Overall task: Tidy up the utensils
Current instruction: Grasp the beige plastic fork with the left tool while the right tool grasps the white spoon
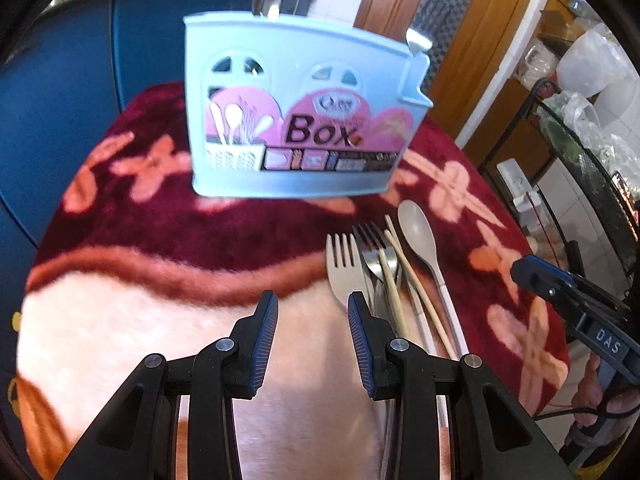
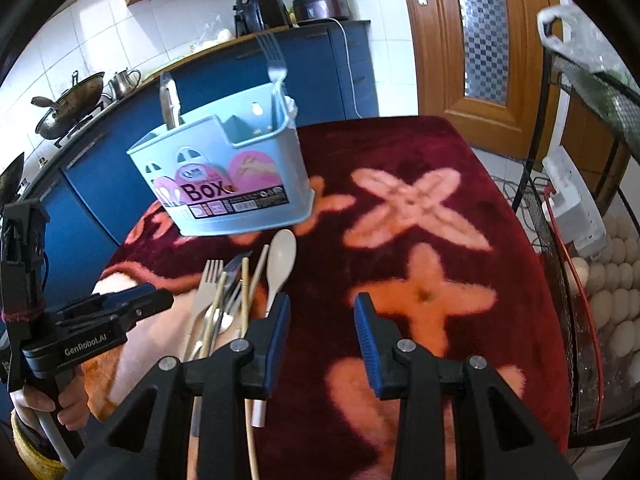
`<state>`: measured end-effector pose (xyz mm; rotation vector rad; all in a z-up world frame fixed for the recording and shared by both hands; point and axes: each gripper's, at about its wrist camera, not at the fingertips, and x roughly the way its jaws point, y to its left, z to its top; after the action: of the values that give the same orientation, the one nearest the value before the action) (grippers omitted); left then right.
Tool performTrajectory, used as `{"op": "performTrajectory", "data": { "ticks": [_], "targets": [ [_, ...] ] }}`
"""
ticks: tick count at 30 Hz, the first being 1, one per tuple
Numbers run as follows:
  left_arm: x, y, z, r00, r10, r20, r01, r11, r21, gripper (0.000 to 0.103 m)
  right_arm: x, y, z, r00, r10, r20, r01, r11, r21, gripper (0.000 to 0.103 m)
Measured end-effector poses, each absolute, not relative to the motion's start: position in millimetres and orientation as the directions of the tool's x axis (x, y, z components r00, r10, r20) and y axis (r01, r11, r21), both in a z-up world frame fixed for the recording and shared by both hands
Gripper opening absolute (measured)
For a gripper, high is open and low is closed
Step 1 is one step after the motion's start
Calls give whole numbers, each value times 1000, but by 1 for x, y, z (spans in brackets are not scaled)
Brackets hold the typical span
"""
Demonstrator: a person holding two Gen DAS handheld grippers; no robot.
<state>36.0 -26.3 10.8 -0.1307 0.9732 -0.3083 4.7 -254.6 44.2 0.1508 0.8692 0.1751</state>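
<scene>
Both grippers were wide apart & empty: left gripper (image 1: 313,300) low centre of its view, right gripper (image 2: 322,302) low centre of its own. Utensil pile lay mid-frame on the blanket (image 2: 460,152), overlapping: pale fork (image 1: 343,266), metal fork (image 1: 374,248), chopsticks (image 1: 404,268), spoon (image 1: 420,236). Blue box (image 1: 296,80) stood upper centre, already w/ a fork (image 2: 274,64) & another utensil (image 2: 170,100) inside. Risks, imo: crossed pieces meant a pinch could drag neighbours or grab two; thin chopsticks could slip on soft pile; the light box could tip if bumped.
</scene>
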Motion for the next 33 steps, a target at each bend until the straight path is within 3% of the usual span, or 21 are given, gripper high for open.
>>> {"op": "performTrajectory", "data": {
  "ticks": [20, 26, 33],
  "targets": [
    [63, -50, -11, 466, -378, -800, 216, 926, -311, 37, 21, -263, 34, 586, 226, -778, -97, 973, 209, 36],
    [70, -49, -12, 452, -438, -777, 227, 899, -375, 26, 24, -261, 35, 582, 222, -783, -110, 975, 195, 36],
    [71, -53, -14, 456, -464, -760, 240, 886, -396, 25, 38, -256, 35, 553, 233, -800, -134, 973, 190, 36]
  ]
}}
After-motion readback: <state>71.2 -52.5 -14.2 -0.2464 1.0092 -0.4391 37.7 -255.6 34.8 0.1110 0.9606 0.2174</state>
